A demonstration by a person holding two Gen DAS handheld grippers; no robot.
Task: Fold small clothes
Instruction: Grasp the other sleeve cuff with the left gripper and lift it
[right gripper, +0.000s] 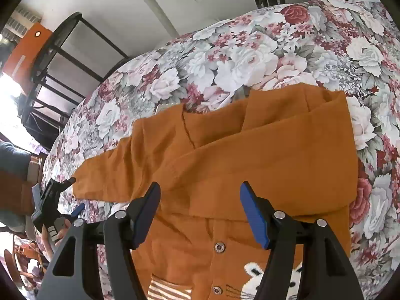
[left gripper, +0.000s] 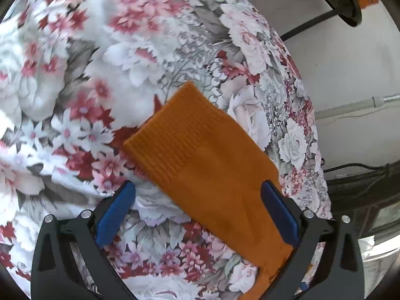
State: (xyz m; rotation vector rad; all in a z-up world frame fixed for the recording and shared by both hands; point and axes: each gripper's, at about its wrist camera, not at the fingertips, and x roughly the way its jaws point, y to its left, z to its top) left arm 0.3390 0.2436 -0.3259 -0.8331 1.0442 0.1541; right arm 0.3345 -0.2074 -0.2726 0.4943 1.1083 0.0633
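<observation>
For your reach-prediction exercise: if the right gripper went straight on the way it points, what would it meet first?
Most likely the orange knitted baby jacket, at its folded-over sleeve, which lies between the open blue fingers of the right gripper; depth is unclear.

No text, label, brand, number or sign can be read in either view. The only mark on the orange garment is a white animal face with whiskers, just below the right claw, and it carries no letters. The orange panel far to the upper left is too blurred to read.
</observation>
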